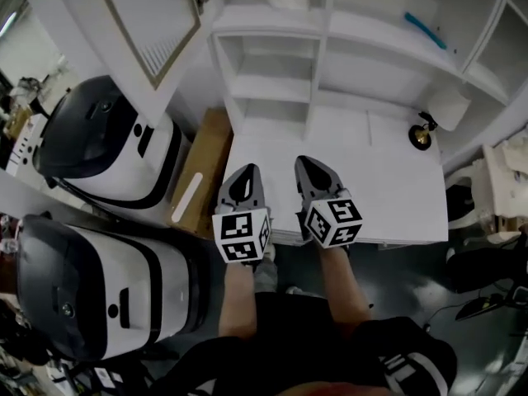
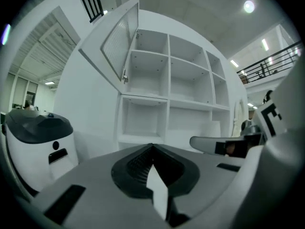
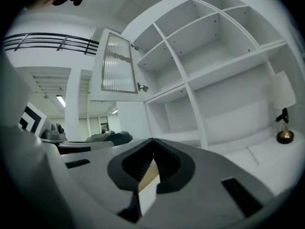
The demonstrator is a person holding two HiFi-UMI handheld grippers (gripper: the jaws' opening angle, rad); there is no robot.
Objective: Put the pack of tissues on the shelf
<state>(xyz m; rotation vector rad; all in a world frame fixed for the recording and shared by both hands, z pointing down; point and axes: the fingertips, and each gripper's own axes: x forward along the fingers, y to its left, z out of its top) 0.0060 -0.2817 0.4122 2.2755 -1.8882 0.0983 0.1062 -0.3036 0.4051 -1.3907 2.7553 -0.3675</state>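
Observation:
A white shelf unit (image 1: 330,31) rises behind a white desk top (image 1: 388,180). On an upper shelf lies a soft white packet (image 1: 289,0), possibly the pack of tissues; it is too small to tell for sure. Over the desk's front edge my left gripper (image 1: 245,172) and right gripper (image 1: 307,163) hover side by side, pointing at the shelves. In the left gripper view the left gripper (image 2: 152,147) is shut with nothing between its jaws. The right gripper (image 3: 153,141) is likewise shut and holds nothing.
A cabinet door (image 1: 148,23) stands open at the upper left. A small lamp with a gold base (image 1: 421,136) sits at the desk's back right, and a blue item (image 1: 425,30) lies on a shelf. Two black-and-white machines (image 1: 99,139) and a brown box (image 1: 202,172) stand left of the desk.

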